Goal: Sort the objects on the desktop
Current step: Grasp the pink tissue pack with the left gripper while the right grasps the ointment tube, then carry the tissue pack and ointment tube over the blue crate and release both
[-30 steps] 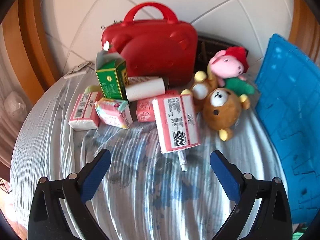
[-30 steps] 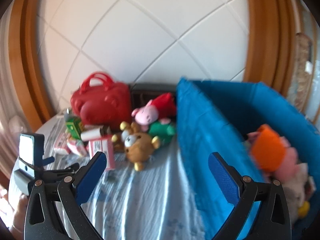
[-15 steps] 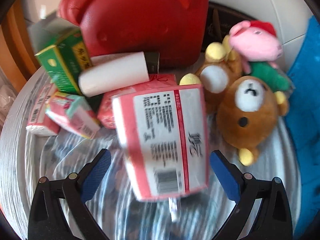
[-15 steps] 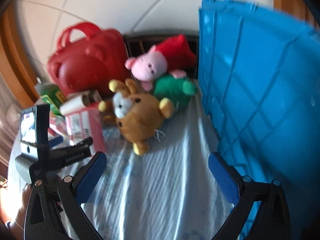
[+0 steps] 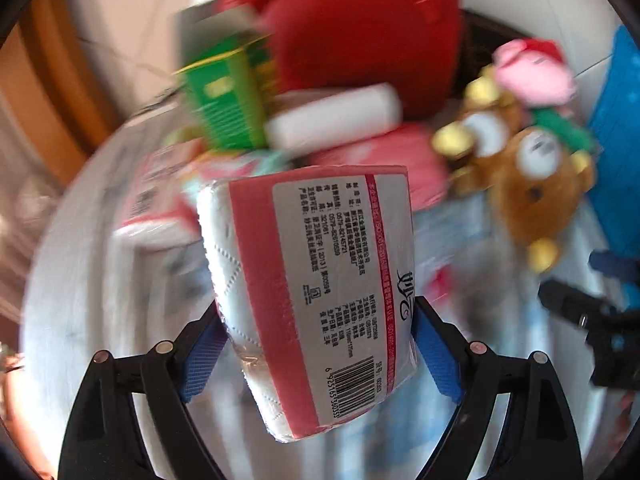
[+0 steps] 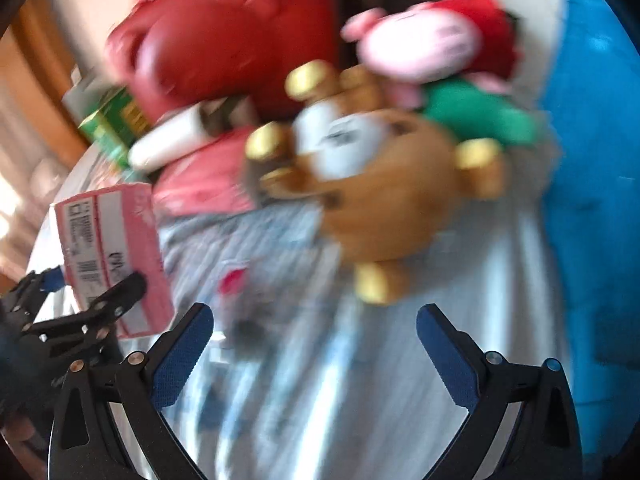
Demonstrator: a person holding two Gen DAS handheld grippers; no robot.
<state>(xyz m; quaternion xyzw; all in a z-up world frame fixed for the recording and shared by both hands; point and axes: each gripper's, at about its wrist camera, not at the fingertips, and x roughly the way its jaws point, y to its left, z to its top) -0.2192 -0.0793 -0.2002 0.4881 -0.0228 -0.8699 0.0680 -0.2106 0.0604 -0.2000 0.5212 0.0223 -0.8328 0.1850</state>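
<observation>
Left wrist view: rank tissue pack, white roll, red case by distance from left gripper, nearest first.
From the left gripper, jaws closing:
1. Tissue pack, between the pads.
2. White roll, behind it, mid-pile.
3. Red case, at the back by the wall.

left gripper (image 5: 316, 354): jaws closing, now around the pink tissue pack (image 5: 320, 292), tilted up off the cloth
right gripper (image 6: 314, 350): dropped way closer to the brown bear (image 6: 384, 200)
</observation>
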